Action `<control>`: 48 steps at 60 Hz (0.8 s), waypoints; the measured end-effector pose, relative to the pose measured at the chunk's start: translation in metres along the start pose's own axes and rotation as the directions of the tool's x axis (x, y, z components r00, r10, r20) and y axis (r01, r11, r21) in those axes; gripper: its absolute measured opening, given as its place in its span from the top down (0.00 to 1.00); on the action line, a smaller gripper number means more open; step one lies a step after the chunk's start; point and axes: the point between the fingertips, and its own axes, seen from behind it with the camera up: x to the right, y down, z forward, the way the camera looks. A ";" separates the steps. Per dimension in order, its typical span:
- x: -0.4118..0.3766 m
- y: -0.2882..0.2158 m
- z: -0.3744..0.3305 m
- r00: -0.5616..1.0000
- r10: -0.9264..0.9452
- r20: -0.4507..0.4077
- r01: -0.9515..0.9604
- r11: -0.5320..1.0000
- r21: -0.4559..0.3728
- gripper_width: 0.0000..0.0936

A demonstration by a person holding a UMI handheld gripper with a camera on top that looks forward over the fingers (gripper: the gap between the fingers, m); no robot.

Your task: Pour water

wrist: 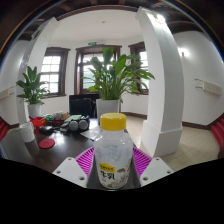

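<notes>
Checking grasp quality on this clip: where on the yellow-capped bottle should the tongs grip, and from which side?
Best on the bottle's labelled body, below the yellow cap, approached level from the camera's side. It stands upright with straight round walls, and it already sits between the tongs, a pink pad on either flank. The narrower cap would likely offer less grip for pouring.

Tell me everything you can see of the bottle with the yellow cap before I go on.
The bottle looks like clear plastic, with a yellow screw cap still on and a white label with green print low on its body. It stands upright between the fingers of the hand-held gripper, whose pink pads sit close at both sides; whether they press on it cannot be told. Its base is hidden, so what it rests on is not visible. The dark table lies just beyond.
</notes>
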 end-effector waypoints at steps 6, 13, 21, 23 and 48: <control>0.000 0.001 -0.001 1.000 -0.019 -0.012 0.019 1.000 0.001 0.53; 0.002 -0.001 -0.003 0.998 -0.047 -0.030 0.048 0.999 0.005 0.56; 0.005 -0.003 -0.004 0.993 -0.083 -0.078 0.082 0.996 -0.021 0.56; 0.002 -0.005 -0.004 0.990 -0.114 -0.086 0.111 0.993 -0.031 0.56; -0.194 -0.085 0.047 0.637 -0.770 -0.048 0.770 0.638 -0.013 0.56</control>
